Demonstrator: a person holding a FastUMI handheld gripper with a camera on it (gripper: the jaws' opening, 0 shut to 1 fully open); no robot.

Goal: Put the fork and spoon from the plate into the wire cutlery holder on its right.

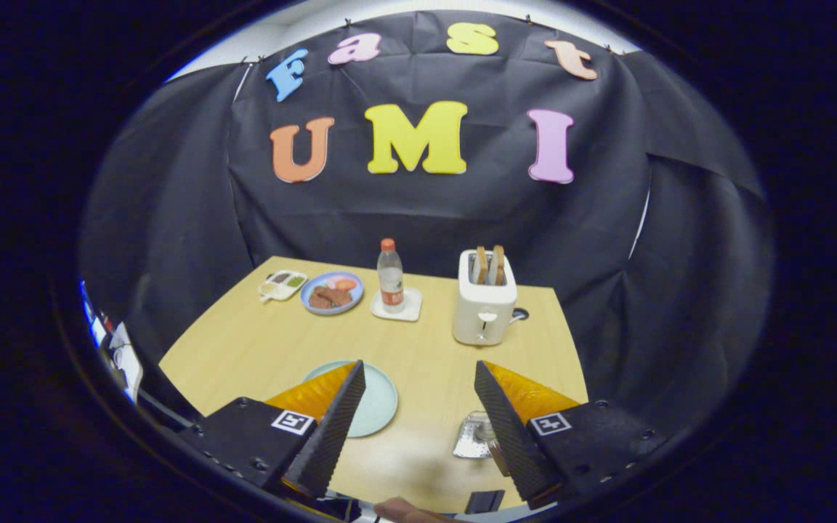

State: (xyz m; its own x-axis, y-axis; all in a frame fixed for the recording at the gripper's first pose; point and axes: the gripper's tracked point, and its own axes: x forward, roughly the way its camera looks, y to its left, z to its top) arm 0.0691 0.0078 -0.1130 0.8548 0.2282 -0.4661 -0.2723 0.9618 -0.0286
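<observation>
Wooden table (259,349) bears a bare plate (382,407); tongs (418,378) gape wide, empty.

One gripper (418,385) shows two fingers, spread apart with nothing between them. The table (244,349) carries two plates, one pale green plate (378,403) near and one blue plate (331,293) far, one bottle (390,276), one toaster (486,301) holding two slices, one small tray (282,285), one wire holder (473,436).

Hand-held gripper (419,381) fingers spread wide apart, nothing between them, raised and level.
</observation>
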